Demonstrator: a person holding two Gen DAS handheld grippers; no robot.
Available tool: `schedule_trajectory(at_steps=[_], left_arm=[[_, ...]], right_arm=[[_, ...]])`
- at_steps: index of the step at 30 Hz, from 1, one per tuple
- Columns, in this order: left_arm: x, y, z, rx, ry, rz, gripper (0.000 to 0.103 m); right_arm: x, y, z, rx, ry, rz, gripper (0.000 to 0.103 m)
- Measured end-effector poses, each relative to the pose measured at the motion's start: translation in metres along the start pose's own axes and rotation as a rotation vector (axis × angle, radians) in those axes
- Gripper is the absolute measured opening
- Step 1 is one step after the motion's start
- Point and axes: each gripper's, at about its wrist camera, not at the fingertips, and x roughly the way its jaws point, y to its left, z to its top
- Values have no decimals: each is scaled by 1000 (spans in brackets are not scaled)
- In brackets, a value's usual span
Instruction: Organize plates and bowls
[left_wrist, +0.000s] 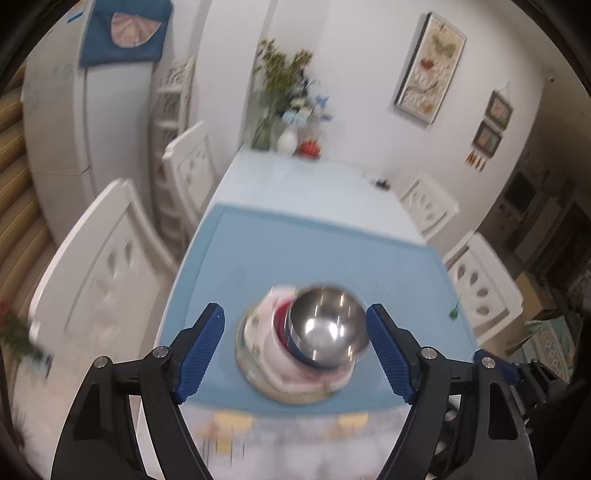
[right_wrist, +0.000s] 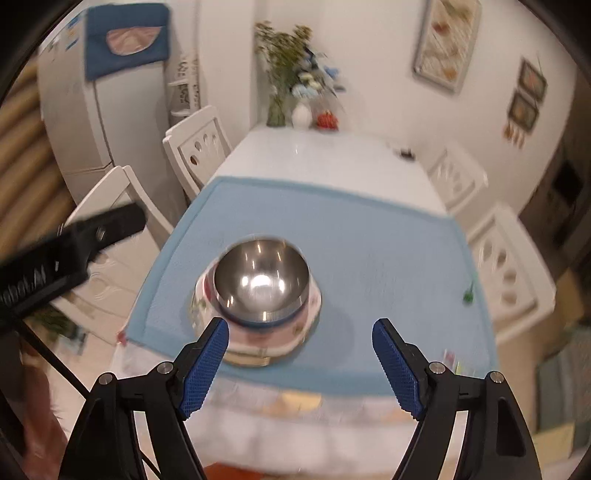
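Note:
A shiny steel bowl (left_wrist: 327, 325) (right_wrist: 260, 280) tops a nested stack of a blue, a red and a white flowered bowl (left_wrist: 273, 350) (right_wrist: 258, 332). The stack rests on a flat plate (left_wrist: 251, 365) near the front edge of a blue mat (left_wrist: 295, 243) (right_wrist: 332, 229). My left gripper (left_wrist: 295, 314) hangs open above the stack with nothing between its pads. My right gripper (right_wrist: 300, 325) is also open and holds nothing; the stack lies below, just beyond its left fingertip. In the right wrist view the left gripper's black body (right_wrist: 74, 240) shows at the left.
White chairs (left_wrist: 107, 266) (right_wrist: 506, 266) line both long sides of the table. Vases with flowers (left_wrist: 284, 136) (right_wrist: 295, 110) stand at the far end. A small green thing (left_wrist: 453, 314) (right_wrist: 468, 295) lies on the mat's right side. A fridge (left_wrist: 62, 122) stands at the left.

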Motion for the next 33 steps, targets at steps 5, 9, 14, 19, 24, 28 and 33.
schedule_trajectory(at_steps=[5, 9, 14, 19, 24, 28, 33], left_arm=[[-27, -24, -41, 32, 4, 91, 78], [-50, -49, -66, 118, -46, 191, 78], [-63, -62, -84, 146, -6, 212, 78], [-70, -68, -94, 169, 9, 216, 78], [-64, -71, -94, 187, 31, 208, 78], [-58, -64, -90, 169, 53, 198, 78], [-49, -49, -83, 124, 65, 193, 78]], right_arm=[[-20, -27, -27, 87, 35, 27, 78], [-40, -37, -52, 126, 36, -7, 78], [-57, -44, -87, 190, 37, -48, 78], [-61, -49, -105, 250, 55, -39, 78], [-56, -51, -108, 281, 75, -46, 78], [-51, -48, -102, 278, 84, -55, 78], [-43, -36, -90, 261, 82, -64, 78]])
